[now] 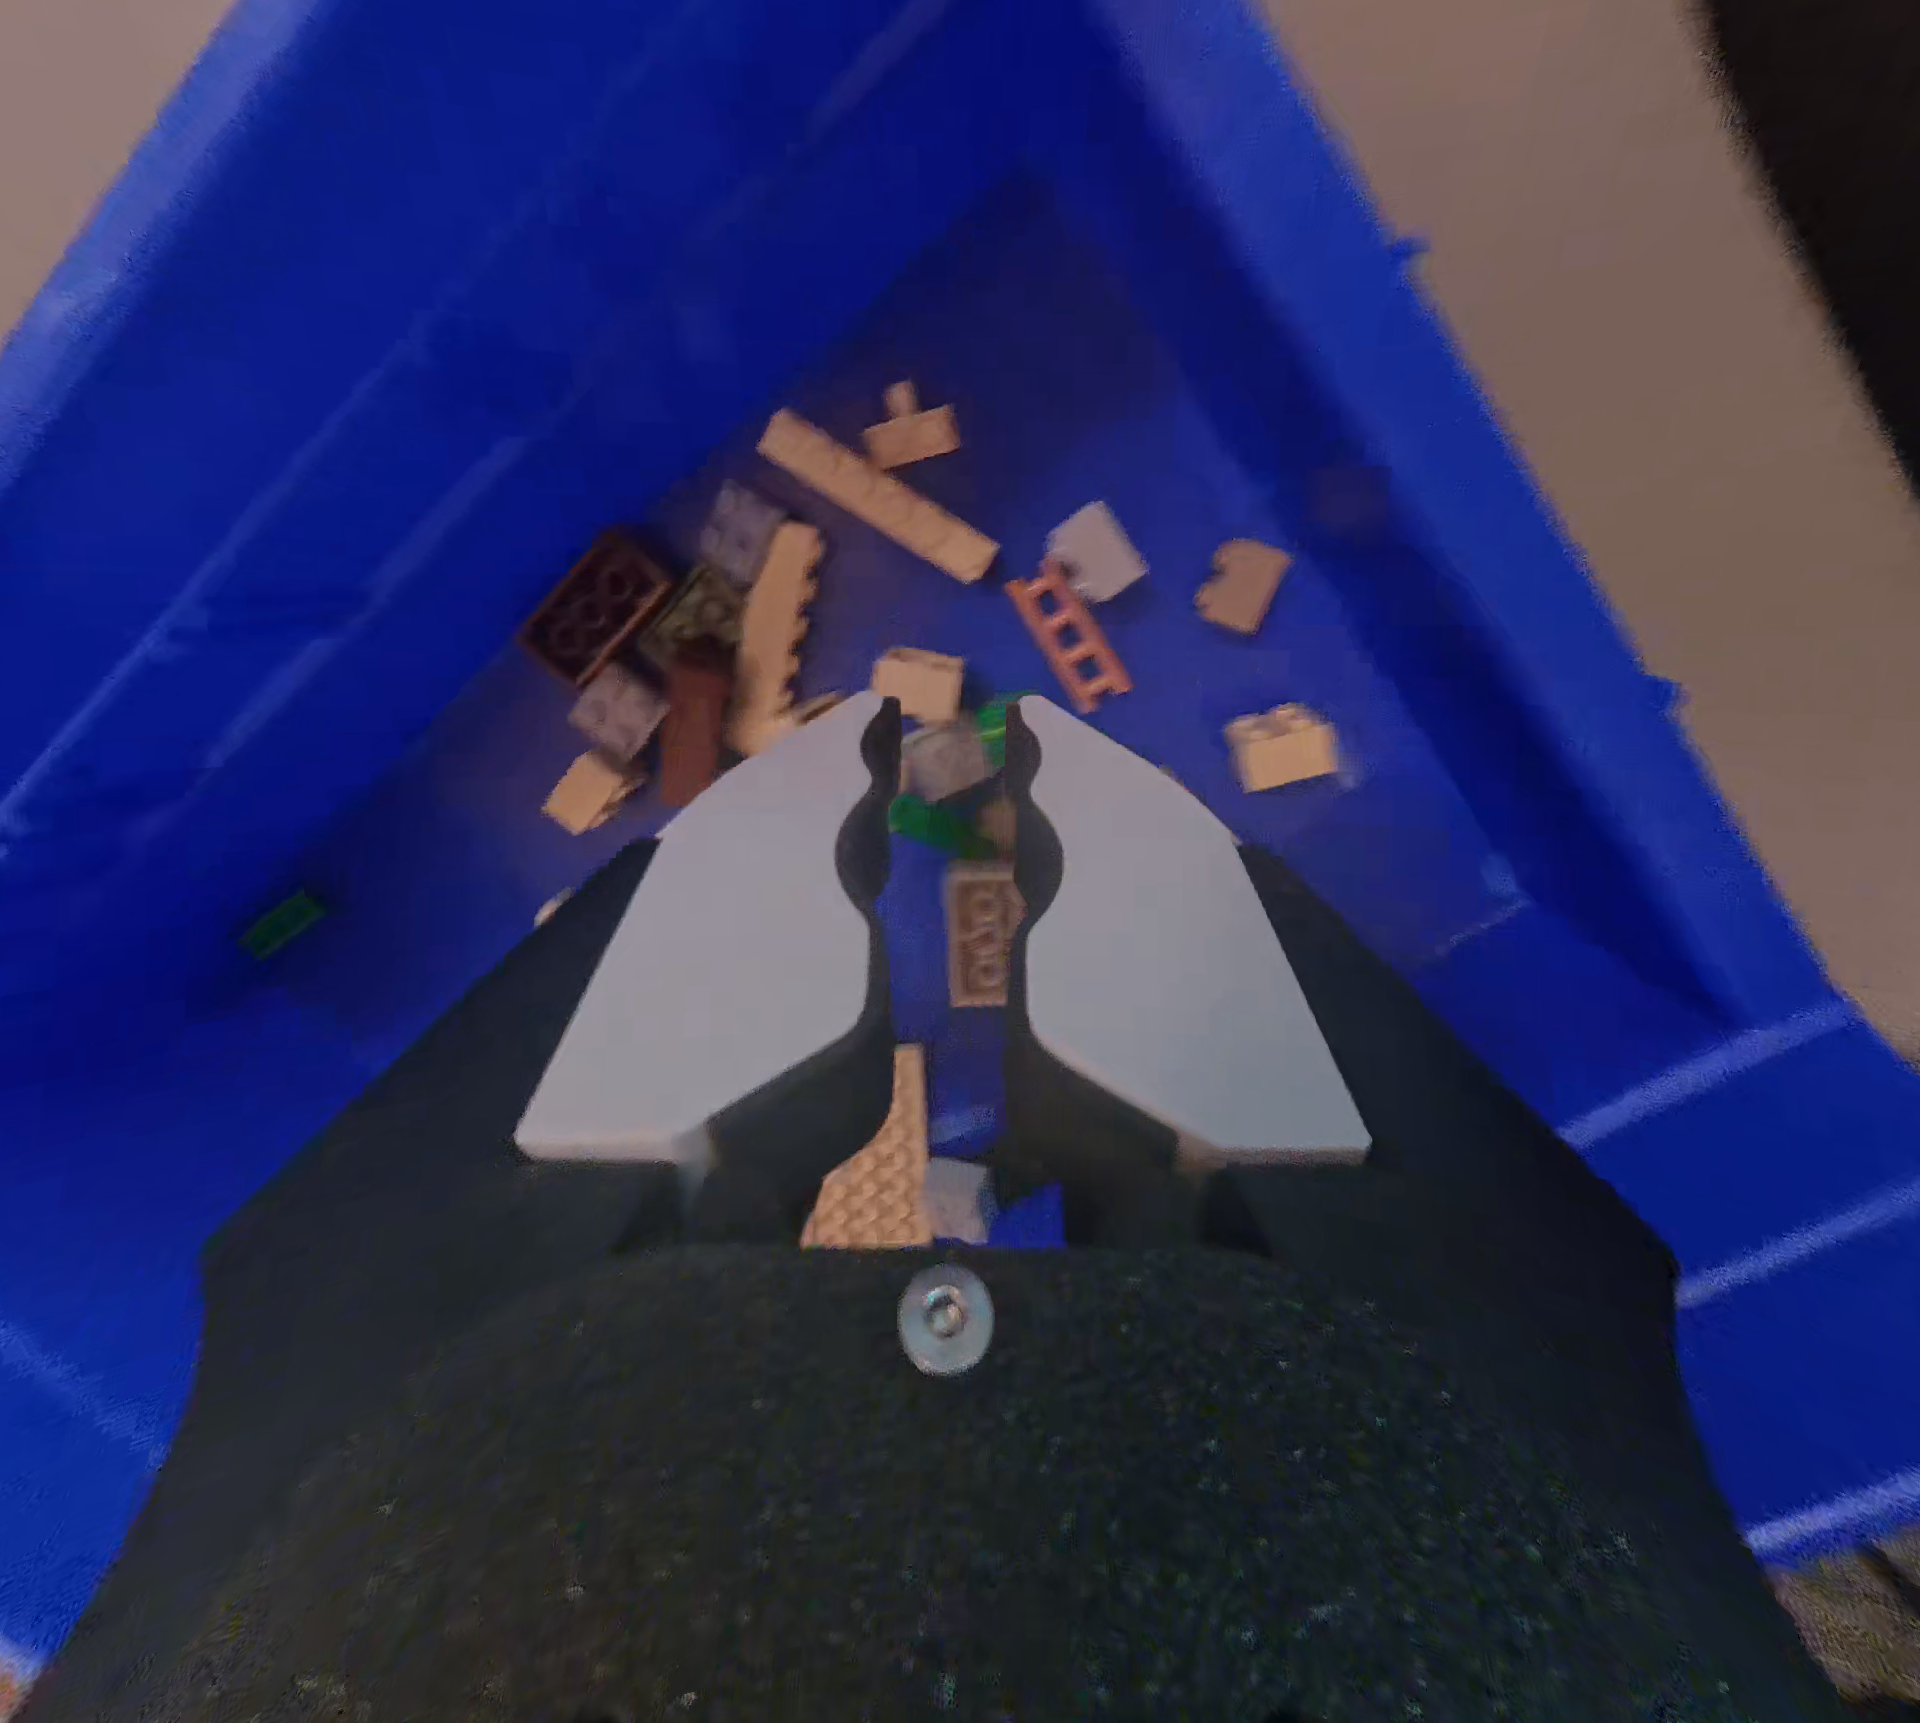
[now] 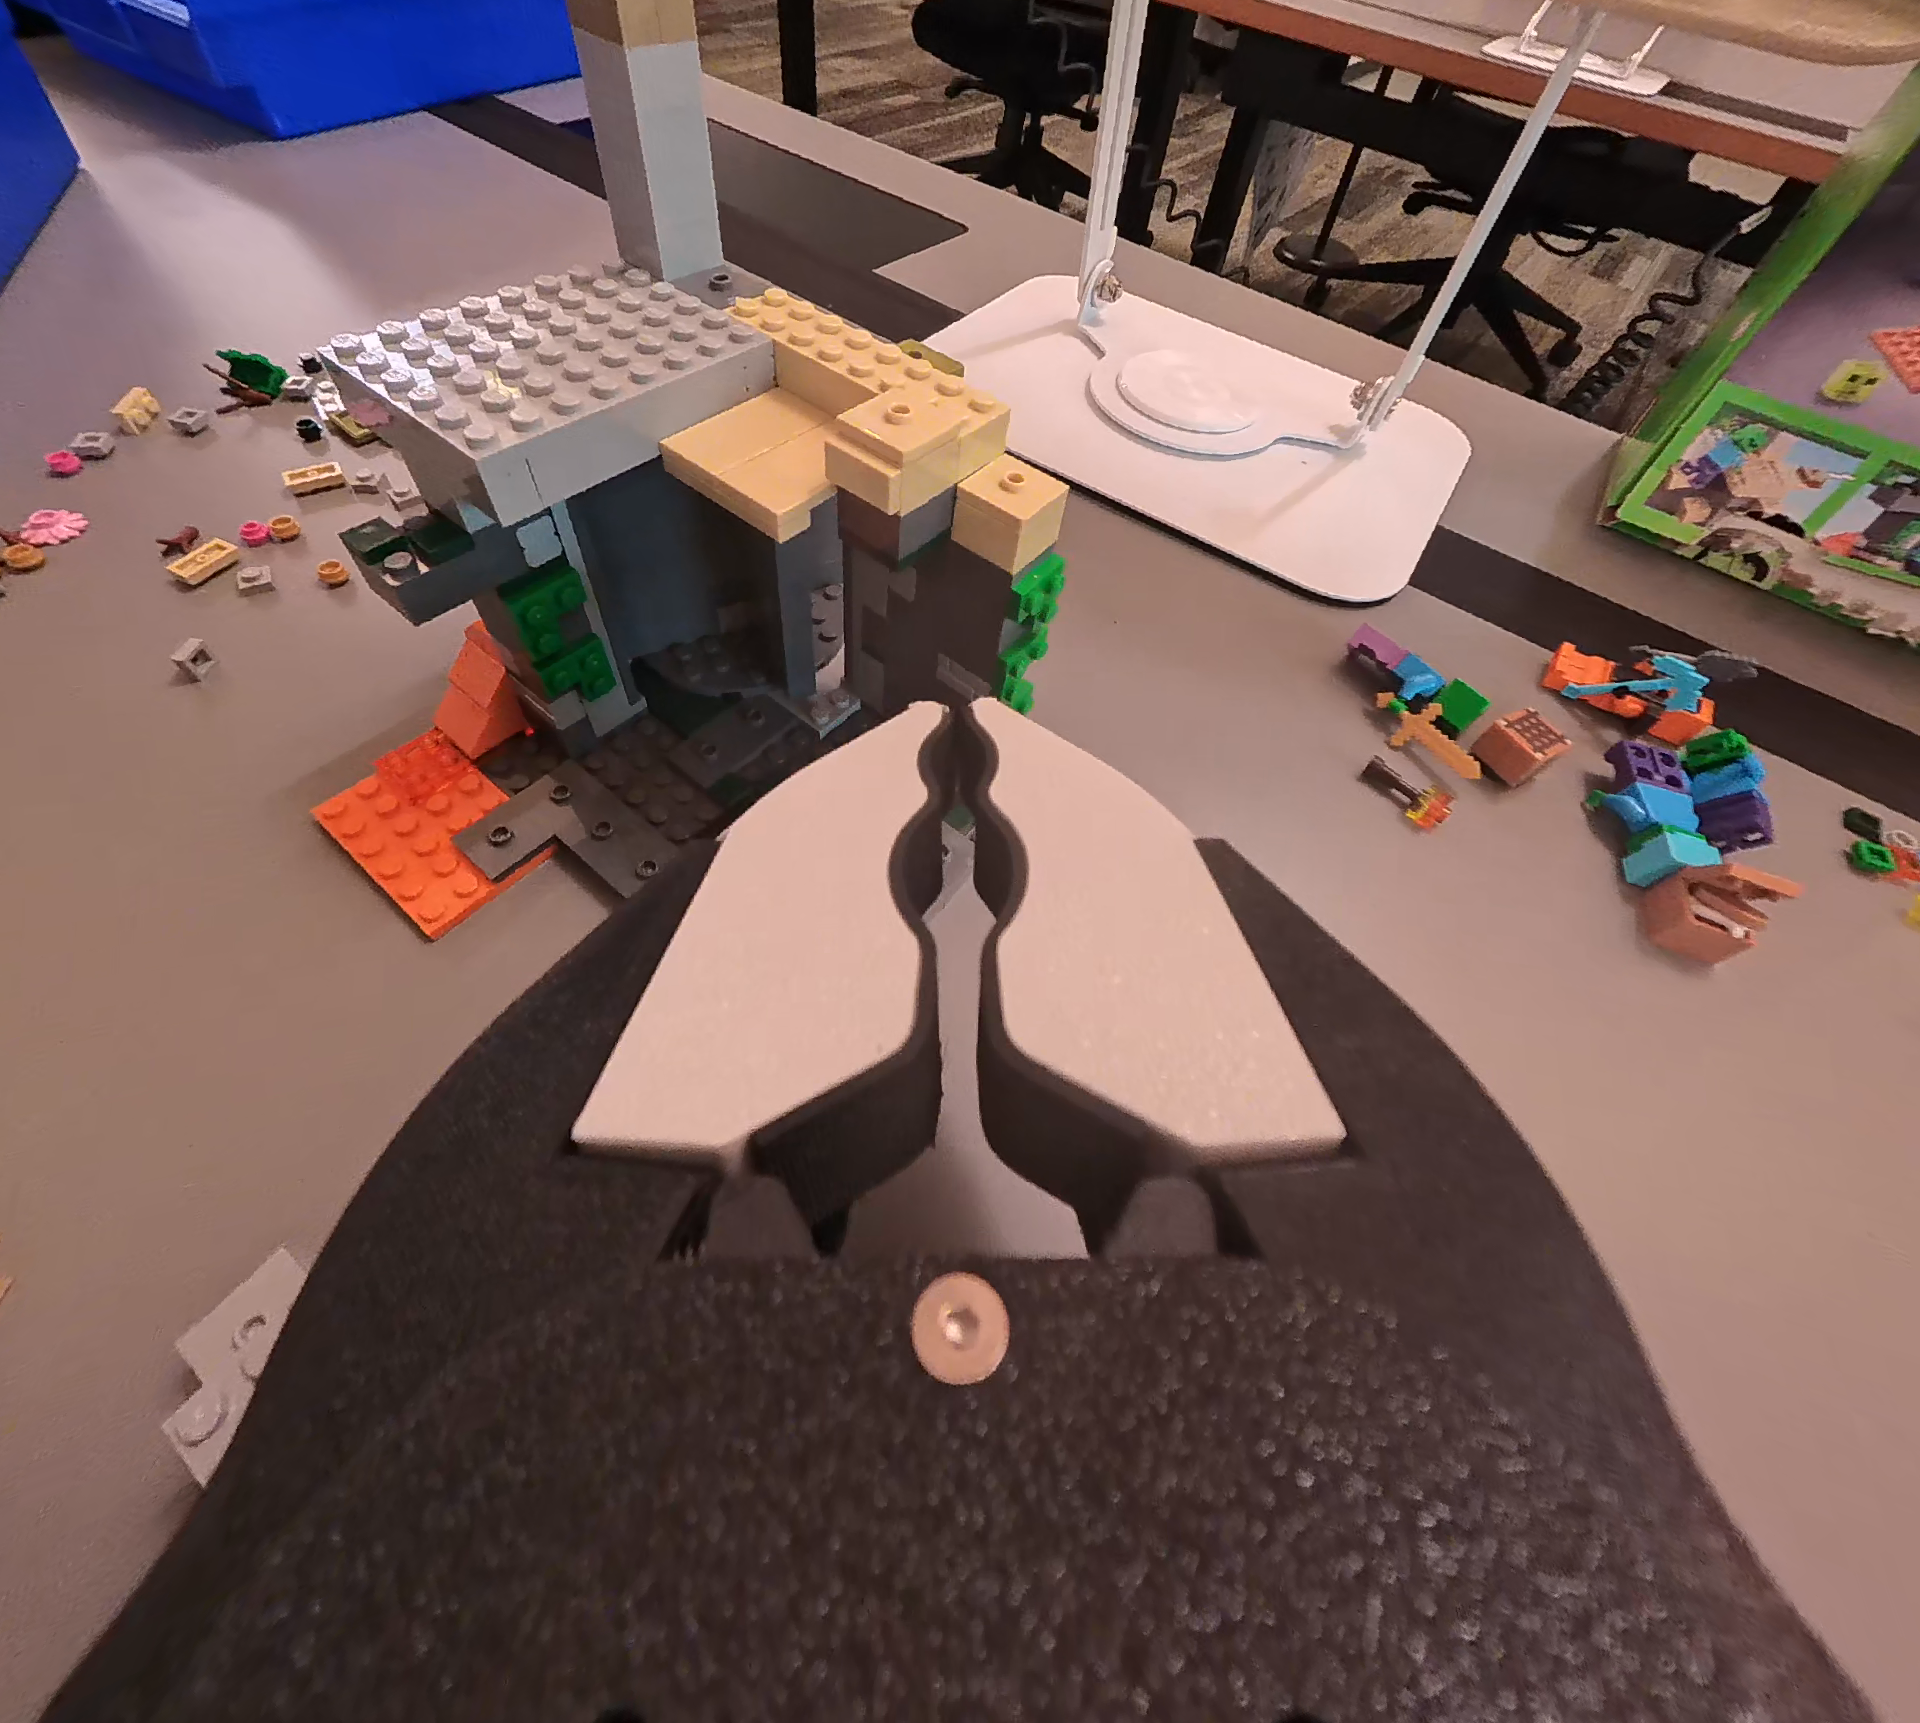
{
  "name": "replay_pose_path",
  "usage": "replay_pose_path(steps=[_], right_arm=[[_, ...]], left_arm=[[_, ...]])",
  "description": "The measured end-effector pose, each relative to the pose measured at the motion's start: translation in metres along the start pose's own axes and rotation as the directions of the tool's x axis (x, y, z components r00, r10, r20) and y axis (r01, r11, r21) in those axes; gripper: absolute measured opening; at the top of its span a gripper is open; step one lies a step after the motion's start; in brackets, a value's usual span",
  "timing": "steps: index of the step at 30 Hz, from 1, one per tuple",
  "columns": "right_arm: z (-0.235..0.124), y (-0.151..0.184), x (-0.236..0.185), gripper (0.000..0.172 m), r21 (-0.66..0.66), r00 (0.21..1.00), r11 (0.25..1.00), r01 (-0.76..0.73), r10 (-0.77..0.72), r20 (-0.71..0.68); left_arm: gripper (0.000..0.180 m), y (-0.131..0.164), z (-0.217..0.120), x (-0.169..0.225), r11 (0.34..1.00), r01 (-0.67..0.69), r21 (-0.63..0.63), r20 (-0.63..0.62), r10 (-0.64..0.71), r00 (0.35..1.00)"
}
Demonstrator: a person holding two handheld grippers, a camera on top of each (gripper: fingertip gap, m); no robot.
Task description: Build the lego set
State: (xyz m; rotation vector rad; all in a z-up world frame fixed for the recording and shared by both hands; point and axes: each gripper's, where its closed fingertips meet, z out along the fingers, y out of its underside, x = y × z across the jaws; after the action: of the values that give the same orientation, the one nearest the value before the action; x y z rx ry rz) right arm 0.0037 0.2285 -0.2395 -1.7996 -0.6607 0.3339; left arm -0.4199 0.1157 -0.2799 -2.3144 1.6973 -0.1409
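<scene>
A: Left gripper [image 1: 951, 723], state? Biggest item first, please.

B: It hangs inside the blue bin [image 1: 540, 302], pointing down at the bin floor. Jaws part-open, a clear gap between the black pads [image 1: 881, 743]. A small grey brick [image 1: 948, 761] and a green piece [image 1: 930, 816] show in that gap. View is blurred, so I cannot tell whether either pad presses on them or they just lie on the floor below.

A: What lies around it?

B: Loose bricks on the bin floor: long tan plate [image 1: 878, 494] farthest off, dark brown square brick [image 1: 595, 605] to the left, orange ladder piece [image 1: 1068, 634] to the right, a tan brick [image 1: 920, 684] just beyond the tips.

A: Right gripper [image 2: 958, 717]?

B: Closed, fingertips meeting with nothing between them. It sits just in front of the brick model [image 2: 665, 530] on the grey table [image 2: 1247, 842], tips near the dark column with green bricks [image 2: 1034, 624]. Contact with the model: cannot tell.

A: Neighbours?

B: White stand base [image 2: 1299, 478] behind, a pile of coloured pieces [image 2: 1683, 800] to the right, small scattered bits [image 2: 197, 561] to the left.
</scene>
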Motion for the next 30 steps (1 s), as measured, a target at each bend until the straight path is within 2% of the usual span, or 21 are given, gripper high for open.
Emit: replay_pose_path(steps=[4,6,8,12,14,22,30], right_arm=[[0.0,0.0,0.0,0.0,-0.002,1.0,1.0,0.001,-0.001,-0.001],[0.001,0.001,0.0,0.0,-0.004,1.0,1.0,0.0,0.0,-0.003],[0.001,0.002,0.001,0.0,-0.006,1.0,1.0,-0.001,0.001,-0.004],[0.002,0.003,0.0,0.0,-0.012,1.0,1.0,0.001,-0.001,-0.006],[0.002,0.003,0.0,0.0,-0.014,1.0,1.0,0.002,-0.002,-0.007],[0.003,0.004,0.001,0.0,-0.015,1.0,1.0,-0.005,0.005,-0.007],[0.0,0.0,0.001,0.0,-0.001,1.0,1.0,0.001,-0.001,-0.01]], left_arm=[[0.02,-0.016,0.001,0.047,0.996,-0.052,0.066,-0.194,0.064,0.979],[0.024,-0.017,0.008,0.056,0.994,-0.086,0.061,-0.216,0.098,0.972],[0.019,-0.015,0.014,0.058,0.992,-0.122,0.043,-0.212,0.129,0.969],[0.019,-0.013,0.024,0.058,0.991,-0.13,0.039,-0.245,0.135,0.96],[0.012,-0.012,0.027,0.053,0.989,-0.147,0.019,-0.22,0.148,0.964],[0.011,0.007,0.01,0.03,0.994,-0.104,-0.016,-0.115,0.102,0.988],[0.016,0.014,-0.001,0.023,0.997,-0.061,-0.041,-0.054,0.059,0.997]])
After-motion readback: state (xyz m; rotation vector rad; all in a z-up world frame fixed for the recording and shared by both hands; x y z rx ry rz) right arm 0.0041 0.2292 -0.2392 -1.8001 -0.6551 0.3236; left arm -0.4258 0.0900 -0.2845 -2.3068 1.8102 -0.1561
